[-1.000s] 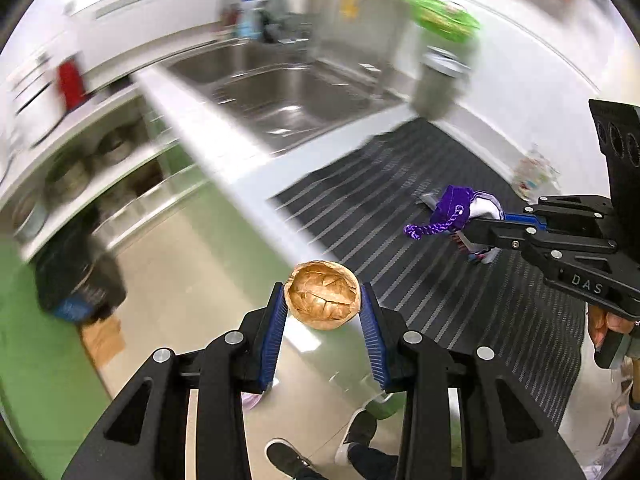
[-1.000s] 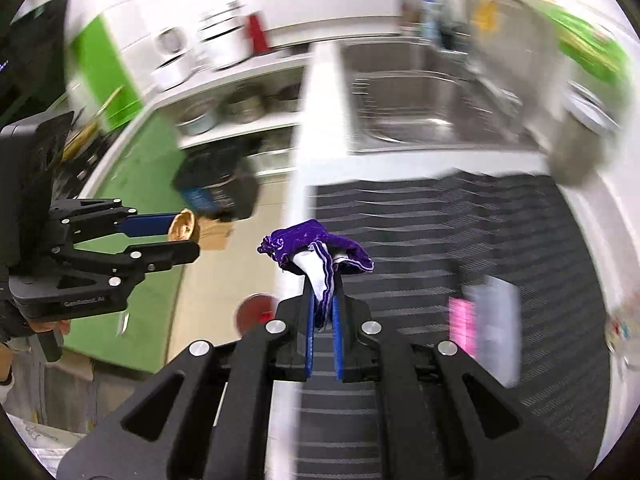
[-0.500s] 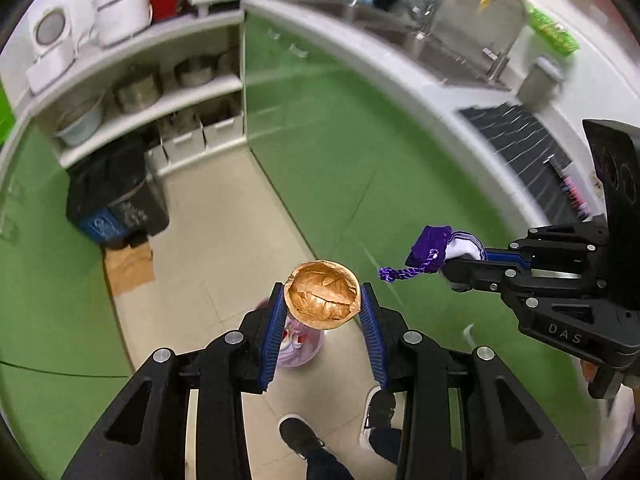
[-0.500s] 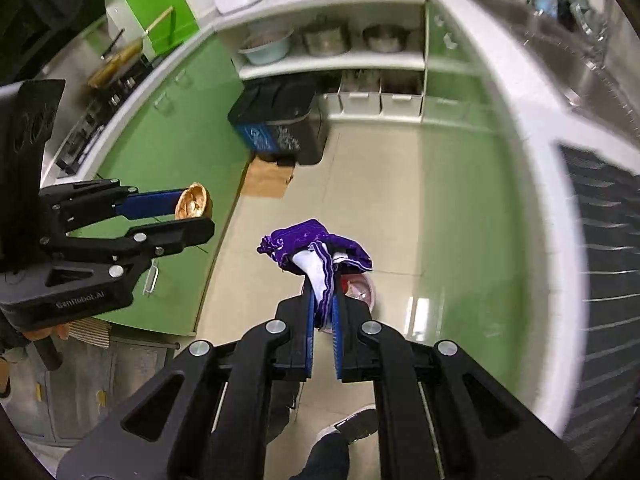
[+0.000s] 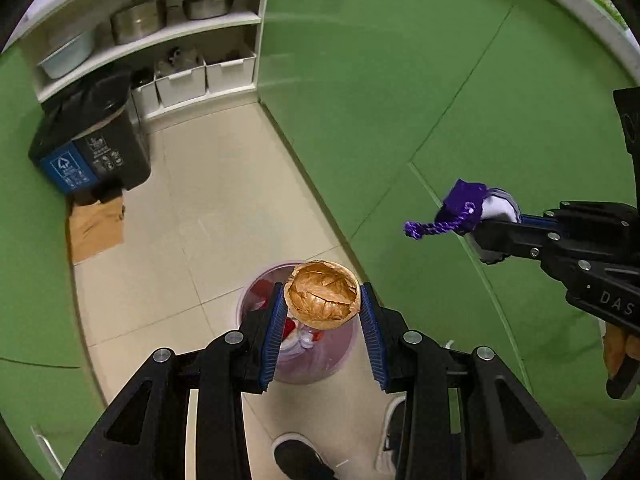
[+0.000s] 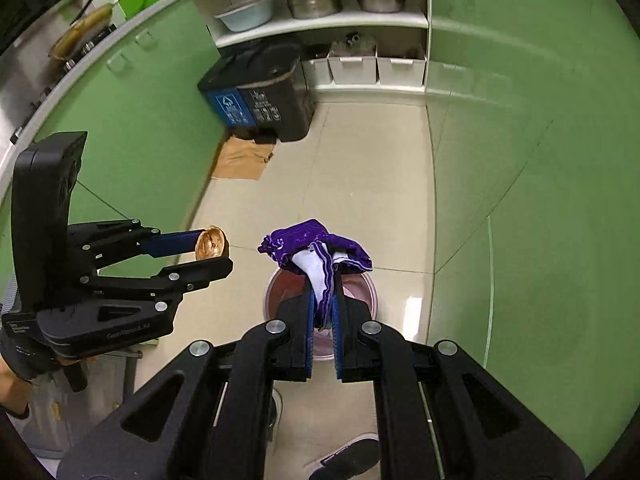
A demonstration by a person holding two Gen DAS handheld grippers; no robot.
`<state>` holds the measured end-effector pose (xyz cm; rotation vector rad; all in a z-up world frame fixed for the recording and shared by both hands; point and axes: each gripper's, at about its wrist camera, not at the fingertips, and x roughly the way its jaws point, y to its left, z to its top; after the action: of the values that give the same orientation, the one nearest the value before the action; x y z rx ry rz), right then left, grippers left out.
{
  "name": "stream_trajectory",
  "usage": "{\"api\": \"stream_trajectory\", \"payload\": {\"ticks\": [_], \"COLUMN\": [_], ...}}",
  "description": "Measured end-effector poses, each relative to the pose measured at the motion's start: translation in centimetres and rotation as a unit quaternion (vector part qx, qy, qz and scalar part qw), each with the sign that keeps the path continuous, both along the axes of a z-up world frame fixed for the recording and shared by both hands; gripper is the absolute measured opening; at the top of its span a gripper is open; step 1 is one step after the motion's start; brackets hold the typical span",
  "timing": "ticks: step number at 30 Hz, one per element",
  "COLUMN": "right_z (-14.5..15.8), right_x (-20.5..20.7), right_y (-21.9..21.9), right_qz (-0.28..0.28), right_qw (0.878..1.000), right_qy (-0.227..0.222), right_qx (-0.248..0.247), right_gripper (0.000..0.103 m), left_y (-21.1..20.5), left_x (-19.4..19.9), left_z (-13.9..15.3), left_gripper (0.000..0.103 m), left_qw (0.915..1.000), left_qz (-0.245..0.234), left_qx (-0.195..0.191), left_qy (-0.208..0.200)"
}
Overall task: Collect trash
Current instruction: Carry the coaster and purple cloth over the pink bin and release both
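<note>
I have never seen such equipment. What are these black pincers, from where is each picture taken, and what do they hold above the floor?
There is no robot here: a person carries a hand-held gripper in each hand, and each gripper has a wide-angle camera looking along its two fingers.

The left camera's picture shows the left gripper shut on a brown walnut shell half. The right camera's picture shows the right gripper shut on a purple and white cloth pouch.

Each gripper also appears at the side of the other's picture. Below both, on the tiled floor, stands a small pink bin with trash inside. A black recycling bin stands farther away by the shelves.
</note>
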<state>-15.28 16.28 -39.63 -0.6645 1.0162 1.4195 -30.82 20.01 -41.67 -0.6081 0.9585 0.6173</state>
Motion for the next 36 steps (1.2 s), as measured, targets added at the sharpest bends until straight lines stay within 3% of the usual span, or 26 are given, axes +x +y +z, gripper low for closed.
{"api": "stream_trajectory", "payload": {"ticks": [1,2,3,4,10,23,25,27,28,29,36], "right_z": [-0.8,-1.3,-1.9,-2.0,-3.0,-4.7,-4.8,-4.8,-4.7,-4.6,-3.4], "right_x": [0.0,0.2,0.2,0.2,-0.8,-3.5,-3.9,-4.1,-4.0,-4.0,-3.3], "right_y": [0.1,0.2,0.3,0.3,0.9,2.2,2.5,2.6,2.5,2.5,1.9], "right_qz": [0.0,0.001,0.001,0.002,0.012,0.052,0.056,0.05,0.045,0.042,0.014], "right_qw": [1.0,1.0,1.0,1.0,1.0,0.998,0.998,0.999,0.999,0.999,1.0], "right_qy": [0.0,0.001,0.001,0.001,0.003,0.025,0.022,0.015,0.014,0.014,-0.01], "right_qx": [-0.001,-0.003,-0.004,-0.005,-0.01,-0.018,-0.018,-0.016,-0.011,-0.006,-0.021], "right_gripper": [0.007,0.007,0.007,0.007,0.007,0.007,0.011,0.043,0.084,0.095,0.098], "left_y": [0.2,0.3,0.4,0.4,1.1,2.8,3.1,3.3,3.2,3.2,2.9], "left_x": [-0.1,-0.2,-0.4,-0.7,-1.6,-6.1,-6.7,-7.1,-7.2,-7.3,-7.2], "left_z": [-0.8,-1.3,-1.6,-1.7,-2.2,0.5,0.7,0.8,0.9,1.0,2.0], "left_gripper": [0.042,0.069,0.089,0.098,0.098,0.098,0.098,0.098,0.098,0.098,0.098], "left_qw": [1.0,0.9999,0.9998,0.9995,0.9989,0.9935,0.9927,0.9921,0.992,0.9918,0.9926], "left_qz": [0.003,0.009,0.019,0.028,0.047,0.107,0.113,0.117,0.119,0.12,0.115], "left_qx": [0.001,0.001,0.002,0.005,0.003,0.026,0.03,0.031,0.032,0.032,0.03], "left_qy": [-0.003,-0.004,-0.006,-0.013,-0.007,-0.029,-0.03,-0.031,-0.031,-0.031,-0.026]}}
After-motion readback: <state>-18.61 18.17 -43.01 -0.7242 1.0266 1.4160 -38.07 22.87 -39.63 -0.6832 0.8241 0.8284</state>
